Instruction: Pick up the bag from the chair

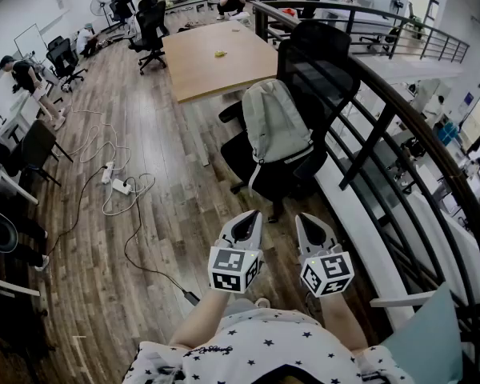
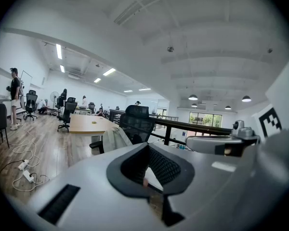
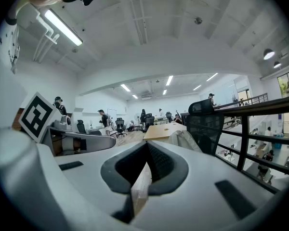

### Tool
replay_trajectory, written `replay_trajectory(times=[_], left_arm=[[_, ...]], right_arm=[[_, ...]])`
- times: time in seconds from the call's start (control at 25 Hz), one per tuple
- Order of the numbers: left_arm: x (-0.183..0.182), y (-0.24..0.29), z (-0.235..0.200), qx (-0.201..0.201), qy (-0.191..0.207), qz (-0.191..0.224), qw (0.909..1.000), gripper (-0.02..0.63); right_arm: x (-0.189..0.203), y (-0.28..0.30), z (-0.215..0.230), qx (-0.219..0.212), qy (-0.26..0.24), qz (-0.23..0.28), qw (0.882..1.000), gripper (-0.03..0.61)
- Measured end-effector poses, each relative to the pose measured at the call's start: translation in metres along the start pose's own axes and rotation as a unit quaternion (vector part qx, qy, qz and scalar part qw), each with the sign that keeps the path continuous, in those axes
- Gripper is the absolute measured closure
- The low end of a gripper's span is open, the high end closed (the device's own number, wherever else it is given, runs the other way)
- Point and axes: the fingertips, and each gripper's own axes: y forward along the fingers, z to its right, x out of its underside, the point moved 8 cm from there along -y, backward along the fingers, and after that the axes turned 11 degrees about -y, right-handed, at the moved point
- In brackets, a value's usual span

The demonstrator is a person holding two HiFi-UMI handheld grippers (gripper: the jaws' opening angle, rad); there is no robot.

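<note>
Two grippers: we hold the left gripper [image 1: 246, 224] and the right gripper [image 1: 310, 229] side by side at the near edge. Each is a smooth pale-grey shell with a marker cube behind it.
Jaws: both pairs are clenched tight with nothing between them. In each gripper view we see dark ribbed pads [image 3: 160, 161] meeting in a narrow V.
Bag: a pale grey-green fabric backpack [image 1: 276, 126], soft and rounded, with light straps hanging down.
Chair: a black office chair [image 1: 324, 62] with a mesh back. The bag stands upright on its seat, leaning on the backrest.
Bag and jaws: we see the bag well apart from both tips, farther out and ahead of the gap between the two grippers.
Surroundings: plank wood floor [image 1: 156, 238]; a flat wooden table [image 1: 216, 66] beyond the chair; a dark metal railing [image 1: 384, 130] curving along the right; white cables [image 1: 116, 190] coiled on the floor to the left.
</note>
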Motion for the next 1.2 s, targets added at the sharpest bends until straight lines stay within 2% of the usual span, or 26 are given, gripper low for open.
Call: replay_trajectory(times=[0.64,0.92,1.2], left_arm=[[0.01,-0.024,-0.009,-0.027,-0.022,-0.012,0.9993,0.604],[0.0,0.01,-0.029,-0.015,-0.02,-0.016,0.9996,0.604],[-0.03,0.07,-0.076,-0.007,-0.021,-0.013,0.9997,0.604]], right_arm=[[0.007,0.0,-0.017,-0.015,0.031,0.001,0.999,0.584],[0.006,0.037,0.002,-0.002,0.032,-0.004,0.999,0.584],[-0.001,0.109,0.031,0.008,0.034,-0.008,0.999,0.584]])
